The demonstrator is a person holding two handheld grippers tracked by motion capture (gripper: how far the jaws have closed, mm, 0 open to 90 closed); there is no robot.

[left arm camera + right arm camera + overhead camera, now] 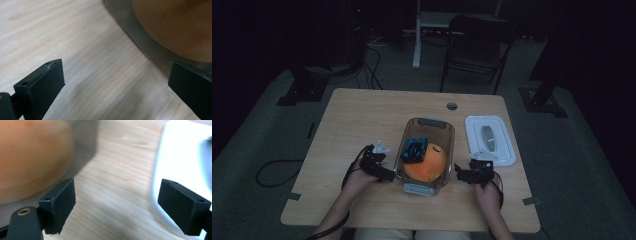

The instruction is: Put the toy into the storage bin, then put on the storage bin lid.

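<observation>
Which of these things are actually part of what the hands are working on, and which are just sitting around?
In the job: clear container, orange ball and blue-black toy inside it, white lid, left gripper, right gripper.

Lying about: folding chair, floor cables.

Pale wood-grain table [362, 125]. Clear grey-tinted container [447, 135] at centre: orange round thing [428, 164], blue-and-black block [415, 150] at its 10 o'clock. White lid [507, 145] at container's 3 o'clock, grey centre. Black grippers, left [388, 176], right [458, 172].
</observation>
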